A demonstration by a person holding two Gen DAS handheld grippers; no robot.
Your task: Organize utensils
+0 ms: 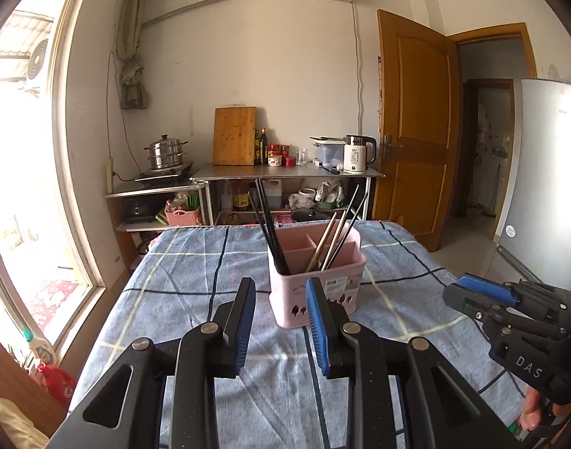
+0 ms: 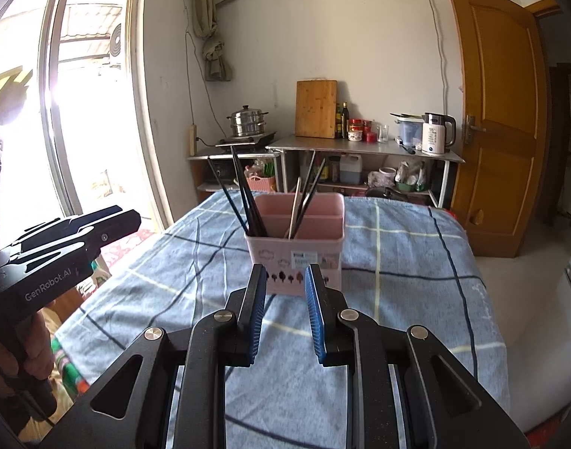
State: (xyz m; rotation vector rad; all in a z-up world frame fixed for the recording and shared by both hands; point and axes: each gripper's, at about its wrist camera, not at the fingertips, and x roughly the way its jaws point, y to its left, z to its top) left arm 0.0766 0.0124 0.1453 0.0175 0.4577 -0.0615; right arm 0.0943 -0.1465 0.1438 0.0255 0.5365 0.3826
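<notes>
Looking along the left gripper (image 1: 279, 292), parted jaws holding nothing are seen; the pink caddy (image 1: 315, 280) of chopsticks (image 1: 272, 232) stands at twelve o'clock on a blue checked cloth (image 1: 188, 284).

From the right gripper (image 2: 285, 280), likewise parted and empty, a wooden door (image 2: 502, 119) is seen at two o'clock.

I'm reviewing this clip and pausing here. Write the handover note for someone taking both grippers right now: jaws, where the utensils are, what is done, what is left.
Left gripper: jaws open, nothing between them, short of the holder.
Right gripper: jaws open, empty, also facing the holder.
Pink plastic divided utensil holder stands upright on the blue checked tablecloth.
Black chopsticks lean in its left compartment; pale wooden chopsticks, with a few dark ones, lean in the right.
Done: no utensils lie loose on the visible cloth.
Left: probably nothing, unless the mixed right compartment needs sorting.
</notes>
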